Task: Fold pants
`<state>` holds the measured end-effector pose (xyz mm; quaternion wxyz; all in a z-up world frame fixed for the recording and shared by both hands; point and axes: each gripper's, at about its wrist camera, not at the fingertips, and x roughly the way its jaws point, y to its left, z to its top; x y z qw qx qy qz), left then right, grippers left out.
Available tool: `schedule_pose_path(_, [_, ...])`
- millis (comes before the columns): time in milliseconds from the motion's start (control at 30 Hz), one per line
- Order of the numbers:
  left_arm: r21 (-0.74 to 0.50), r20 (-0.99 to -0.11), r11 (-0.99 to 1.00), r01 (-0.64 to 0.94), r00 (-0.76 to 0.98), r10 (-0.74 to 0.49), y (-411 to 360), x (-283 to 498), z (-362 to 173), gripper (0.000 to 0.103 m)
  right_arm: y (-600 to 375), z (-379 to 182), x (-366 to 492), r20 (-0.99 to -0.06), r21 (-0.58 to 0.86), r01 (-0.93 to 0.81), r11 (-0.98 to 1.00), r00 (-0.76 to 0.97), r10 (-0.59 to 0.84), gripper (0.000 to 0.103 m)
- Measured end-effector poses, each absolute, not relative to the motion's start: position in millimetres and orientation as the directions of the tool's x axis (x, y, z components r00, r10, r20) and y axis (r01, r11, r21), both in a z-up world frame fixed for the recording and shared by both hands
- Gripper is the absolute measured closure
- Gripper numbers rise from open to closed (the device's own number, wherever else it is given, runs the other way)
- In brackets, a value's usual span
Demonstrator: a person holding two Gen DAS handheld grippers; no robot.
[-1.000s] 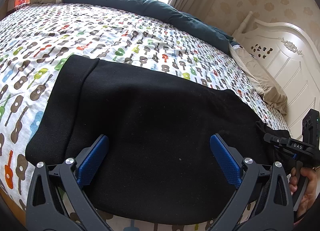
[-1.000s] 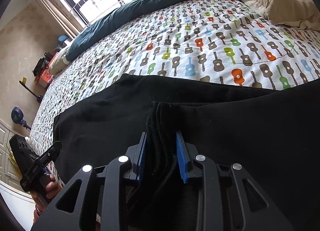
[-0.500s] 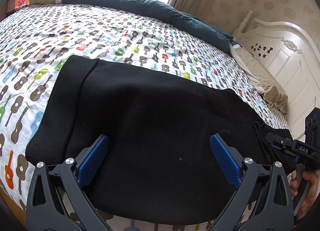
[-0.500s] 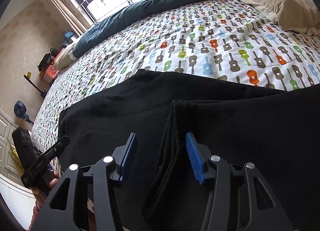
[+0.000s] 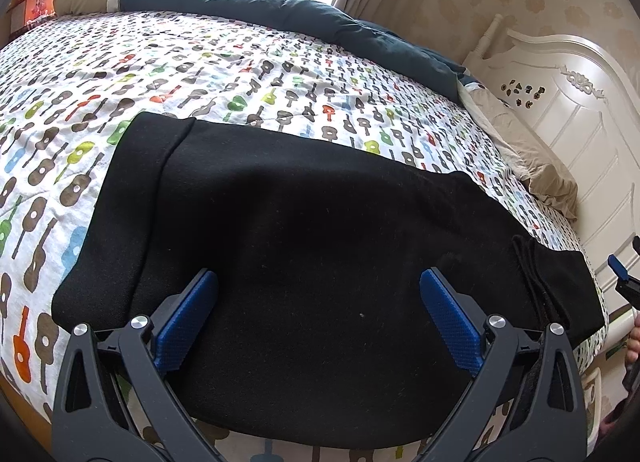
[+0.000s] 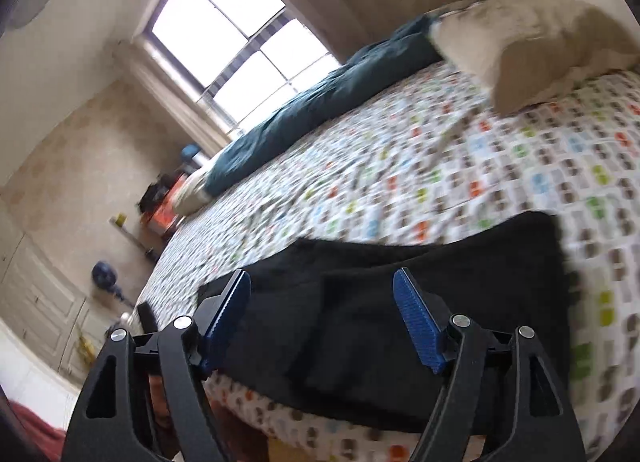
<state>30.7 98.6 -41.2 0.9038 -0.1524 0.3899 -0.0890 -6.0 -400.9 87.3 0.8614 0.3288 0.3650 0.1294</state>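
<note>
Black pants (image 5: 312, 246) lie folded in a long flat band across the near part of the bed, with a folded edge at the right end. My left gripper (image 5: 318, 314) is open and empty, hovering just above the near middle of the pants. My right gripper (image 6: 322, 318) is open and empty, raised above and back from the pants (image 6: 420, 326); this view is motion-blurred. Its blue fingertip (image 5: 618, 268) shows at the right edge of the left wrist view.
The bed has a guitar-print sheet (image 5: 200, 74). A dark teal duvet (image 5: 304, 18) lies along the far side. A beige pillow (image 6: 528, 50) sits by the white headboard (image 5: 568, 102). The bed's near edge runs just below the pants. Clutter (image 6: 160, 198) stands by the far wall.
My right gripper opened, let go of the folded pants edge and pulled up and away. The edge now lies flat. My left gripper has not moved.
</note>
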Motion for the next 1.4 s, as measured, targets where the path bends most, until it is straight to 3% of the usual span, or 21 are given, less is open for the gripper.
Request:
schedule_pose_path(167, [-0.32,-0.686,0.947,0.039,0.679,-0.26,96,32,-42,0.003,-484,18,17,-0.602,0.745,0.226,0.628,0.633,0.486,0.03])
schedule_pose_path(300, [-0.324,-0.69,0.946,0.034,0.675,-0.261,96,32,-41,0.003,-480,-10,35,-0.562,0.8,0.199,0.566,0.578,0.592,0.03])
schedule_pose_path(333, [-0.322,-0.692,0.946,0.033,0.674,-0.259,96,33,-41,0.003,-477,-10,38,-0.566,0.796,0.189,0.575,0.573,0.594,0.035])
schedule_pose_path(367, [-0.319,-0.694,0.947,0.032,0.673,-0.257,95,32,-41,0.003,-474,-11,42,-0.57,0.791,0.182,0.584,0.565,0.597,0.054])
schedule_pose_path(400, [-0.316,-0.696,0.948,0.031,0.672,-0.254,94,33,-42,0.003,-473,-14,45,-0.567,0.795,0.178,0.58,0.556,0.607,0.063])
schedule_pose_path(467, [-0.31,-0.698,0.95,0.03,0.671,-0.249,94,33,-42,0.003,-470,-21,49,-0.617,0.754,0.188,0.629,0.532,0.58,0.073])
schedule_pose_path(533, [-0.309,-0.698,0.951,0.031,0.672,-0.248,94,33,-42,0.003,-470,-26,51,-0.615,0.756,0.188,0.627,0.531,0.583,0.075])
schedule_pose_path(733, [-0.304,-0.699,0.952,0.032,0.671,-0.246,92,33,-42,0.003,-479,-26,46,-0.592,0.781,0.191,0.595,0.53,0.607,0.074])
schedule_pose_path(967, [-0.324,-0.696,0.946,0.031,0.669,-0.26,94,33,-42,0.003,-482,-16,5,-0.549,0.817,0.153,0.556,0.504,0.667,0.056])
schedule_pose_path(1133, [-0.318,-0.693,0.947,0.038,0.672,-0.26,94,32,-43,0.003,-470,-12,-33,-0.561,0.806,0.097,0.585,0.444,0.699,0.049])
schedule_pose_path(1300, [-0.315,-0.693,0.948,0.039,0.673,-0.258,94,31,-43,0.003,-471,-14,-48,-0.556,0.811,0.085,0.579,0.424,0.715,0.049])
schedule_pose_path(1400, [-0.316,-0.693,0.948,0.038,0.673,-0.258,94,31,-43,0.003,-470,-16,-48,-0.603,0.773,0.086,0.629,0.407,0.686,0.06])
